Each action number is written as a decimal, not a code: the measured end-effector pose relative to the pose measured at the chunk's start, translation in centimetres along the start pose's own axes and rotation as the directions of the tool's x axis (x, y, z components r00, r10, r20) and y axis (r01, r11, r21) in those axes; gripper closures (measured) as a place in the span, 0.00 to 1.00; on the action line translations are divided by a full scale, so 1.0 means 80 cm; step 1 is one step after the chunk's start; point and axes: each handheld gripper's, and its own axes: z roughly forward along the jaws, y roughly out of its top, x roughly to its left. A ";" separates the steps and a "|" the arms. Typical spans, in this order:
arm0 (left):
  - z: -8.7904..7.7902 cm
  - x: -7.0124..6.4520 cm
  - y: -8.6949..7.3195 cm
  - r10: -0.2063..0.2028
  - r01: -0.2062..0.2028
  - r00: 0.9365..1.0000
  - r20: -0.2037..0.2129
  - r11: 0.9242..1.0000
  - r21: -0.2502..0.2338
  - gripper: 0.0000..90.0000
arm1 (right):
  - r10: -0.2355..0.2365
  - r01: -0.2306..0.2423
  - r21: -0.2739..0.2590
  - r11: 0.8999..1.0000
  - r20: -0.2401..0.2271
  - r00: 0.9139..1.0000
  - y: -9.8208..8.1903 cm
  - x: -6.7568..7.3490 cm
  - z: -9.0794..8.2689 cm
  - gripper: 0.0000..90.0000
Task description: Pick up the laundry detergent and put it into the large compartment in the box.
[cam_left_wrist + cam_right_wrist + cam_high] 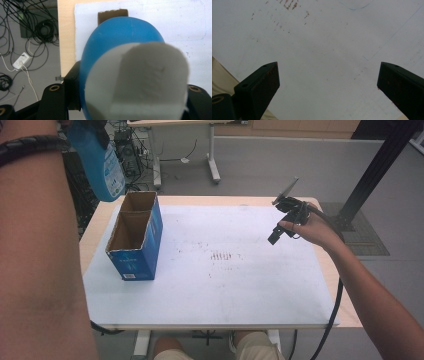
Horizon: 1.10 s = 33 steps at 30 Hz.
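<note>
1. High view: a blue spray bottle (pixel 102 167) is hanging in the air above the table's far left corner, over the open cardboard box (pixel 135 236) standing near the left edge of the white sheet (pixel 225 285). The right gripper (pixel 281 227) is hovering over the right side, with wide bare sheet between it and the box.
2. Left gripper view: the left gripper's fingers (pixel 71 92) are clamping the bottle (pixel 120 32), looking down on the box (pixel 112 13) and the table's left edge (pixel 65 37).
3. Right gripper view: the right gripper's fingers (pixel 263 82) are standing wide apart, gripping nothing, above the stained sheet (pixel 324 50).
</note>
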 end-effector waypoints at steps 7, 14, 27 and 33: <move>0.016 0.007 -0.003 -0.019 0.019 1.000 0.009 1.000 0.006 0.42 | -0.012 0.012 0.001 1.000 0.002 1.000 0.001 0.005 -0.003 0.05; 0.038 0.012 -0.006 -0.037 0.037 0.999 0.017 0.999 0.014 0.42 | -0.012 0.012 0.004 1.000 0.001 1.000 0.001 0.006 -0.002 0.05; 0.077 0.018 -0.011 -0.054 0.053 0.998 0.023 0.998 0.036 0.42 | -0.017 0.017 0.007 1.000 0.002 1.000 0.004 0.007 -0.001 0.05; 0.099 0.019 -0.011 -0.063 0.061 0.998 0.029 0.996 0.059 0.42 | -0.019 0.019 0.009 1.000 0.005 1.000 0.005 0.009 0.000 0.05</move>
